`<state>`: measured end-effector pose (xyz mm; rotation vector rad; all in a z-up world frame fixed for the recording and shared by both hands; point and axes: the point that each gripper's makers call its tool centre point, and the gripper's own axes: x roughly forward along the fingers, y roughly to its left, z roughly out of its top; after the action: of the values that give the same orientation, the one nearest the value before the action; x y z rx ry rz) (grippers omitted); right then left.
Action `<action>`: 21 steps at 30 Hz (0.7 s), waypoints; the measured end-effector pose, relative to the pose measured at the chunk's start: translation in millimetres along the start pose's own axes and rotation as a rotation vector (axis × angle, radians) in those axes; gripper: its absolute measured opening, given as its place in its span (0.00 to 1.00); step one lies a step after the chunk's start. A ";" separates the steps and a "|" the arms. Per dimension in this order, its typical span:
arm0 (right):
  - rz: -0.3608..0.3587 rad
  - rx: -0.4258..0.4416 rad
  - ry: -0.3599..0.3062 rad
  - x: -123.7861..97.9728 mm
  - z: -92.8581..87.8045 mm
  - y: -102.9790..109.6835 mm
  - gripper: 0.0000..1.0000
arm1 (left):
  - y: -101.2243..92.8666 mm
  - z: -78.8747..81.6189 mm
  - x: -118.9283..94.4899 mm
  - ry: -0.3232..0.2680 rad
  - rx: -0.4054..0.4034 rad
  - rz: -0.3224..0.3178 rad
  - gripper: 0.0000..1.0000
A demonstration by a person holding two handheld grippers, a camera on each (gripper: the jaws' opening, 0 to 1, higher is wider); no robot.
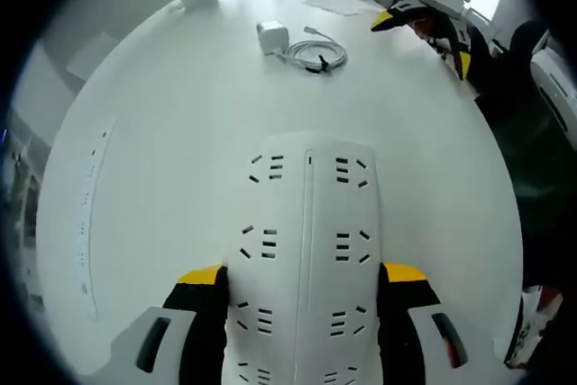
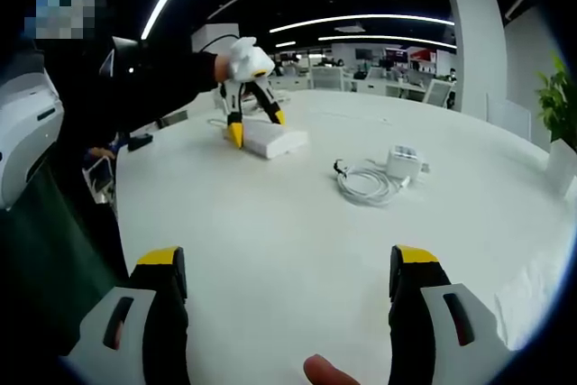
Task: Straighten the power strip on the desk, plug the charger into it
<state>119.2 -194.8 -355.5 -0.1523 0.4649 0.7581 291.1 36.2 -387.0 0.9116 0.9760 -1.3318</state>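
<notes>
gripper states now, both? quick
Left gripper: shut on the power strip, one jaw on each long side.
Right gripper: open, holding nothing, above the bare desk.

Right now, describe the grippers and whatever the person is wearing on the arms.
Each gripper has two jaws: black fingers capped with yellow tips on white housings with dark slots. That goes for the left gripper and the right gripper. Seen from the right gripper view, the left gripper has a white body with black, yellow-tipped fingers, on an arm in a dark sleeve.
</notes>
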 end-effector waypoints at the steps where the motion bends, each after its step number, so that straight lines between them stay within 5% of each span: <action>1: 0.000 -0.001 0.001 0.3 0.1 -0.1 0.93 | 0.0 0.4 0.1 -0.001 0.000 0.000 0.67; 21: 0.009 -0.008 -0.002 2.4 1.6 1.3 0.93 | 6.8 8.4 3.2 -0.022 -0.018 0.006 0.68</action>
<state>120.3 -191.9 -355.2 -0.1574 0.4611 0.7692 298.3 27.5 -387.2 0.8841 0.9659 -1.3232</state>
